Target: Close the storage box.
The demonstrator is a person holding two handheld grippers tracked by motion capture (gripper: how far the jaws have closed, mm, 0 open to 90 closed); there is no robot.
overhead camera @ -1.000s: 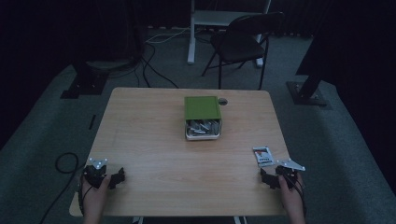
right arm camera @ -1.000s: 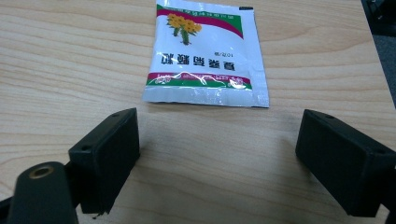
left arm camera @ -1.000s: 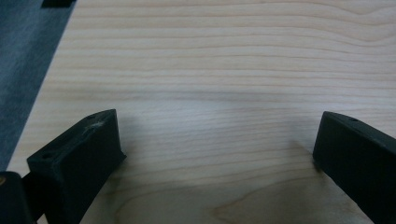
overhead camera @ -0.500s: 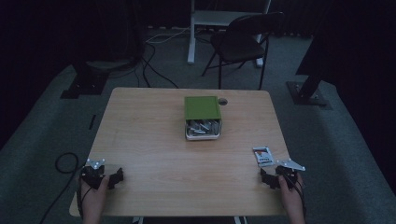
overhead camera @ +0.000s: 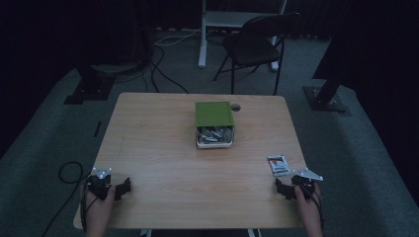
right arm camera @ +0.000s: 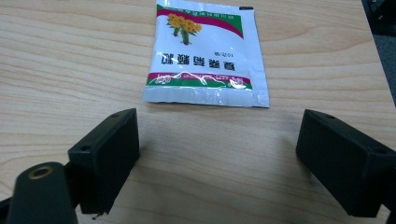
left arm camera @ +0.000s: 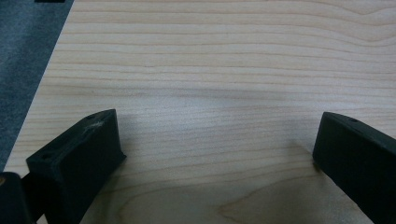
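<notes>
A white sachet (right arm camera: 205,53) printed with yellow flowers and red and green bands lies flat on the wooden table (overhead camera: 163,153), near its right edge (overhead camera: 278,164). My right gripper (right arm camera: 219,161) rests just short of it, jaws open, nothing between them; in the high view it sits at the front right corner (overhead camera: 291,186). My left gripper (left arm camera: 215,154) stands open over bare wood at the front left corner (overhead camera: 112,186). A green box (overhead camera: 214,123) sits at the table's middle back, its tray slid out toward me and holding several silvery packets.
A dark folding chair (overhead camera: 257,44) and a white table leg (overhead camera: 202,34) stand beyond the far edge. Cables trail on the grey carpet (overhead camera: 69,173) at the left. A round grommet hole (overhead camera: 235,107) lies beside the box.
</notes>
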